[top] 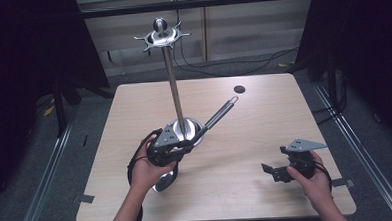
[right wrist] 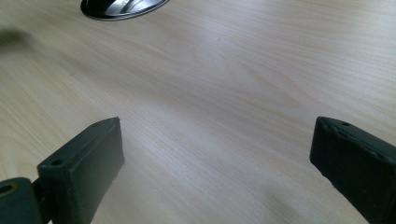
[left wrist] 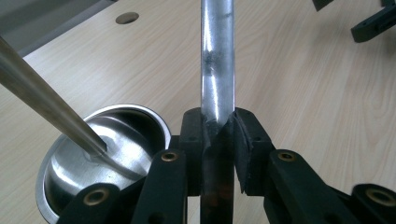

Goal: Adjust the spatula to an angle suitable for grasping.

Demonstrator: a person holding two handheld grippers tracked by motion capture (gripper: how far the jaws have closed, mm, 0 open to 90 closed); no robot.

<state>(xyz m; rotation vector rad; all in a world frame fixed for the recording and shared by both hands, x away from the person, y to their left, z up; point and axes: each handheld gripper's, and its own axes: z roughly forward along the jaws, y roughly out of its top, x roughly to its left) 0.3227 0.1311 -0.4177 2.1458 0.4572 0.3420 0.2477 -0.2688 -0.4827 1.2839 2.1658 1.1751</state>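
Observation:
A steel stand has a round base (top: 190, 124), a tall pole (top: 173, 81) and a ring of hooks (top: 161, 37) at its top. My left gripper (top: 185, 147) is shut on the handle (top: 219, 113) of a long metal ladle beside the base. The handle points up and to the right, and the ladle's bowl (top: 165, 182) shows below the hand. In the left gripper view the jaws clamp the handle (left wrist: 217, 60), with the base (left wrist: 70, 163) and pole (left wrist: 42, 102) at left. My right gripper (top: 269, 170) rests open near the table's front right, its fingers (right wrist: 81, 163) wide apart over bare wood.
The wooden table (top: 255, 133) has a dark round hole (top: 239, 88) at the back right, also in the left gripper view as a hole (left wrist: 127, 17). A shiny metal rim (right wrist: 121, 7) sits at the top of the right gripper view. Cables lie on the floor behind.

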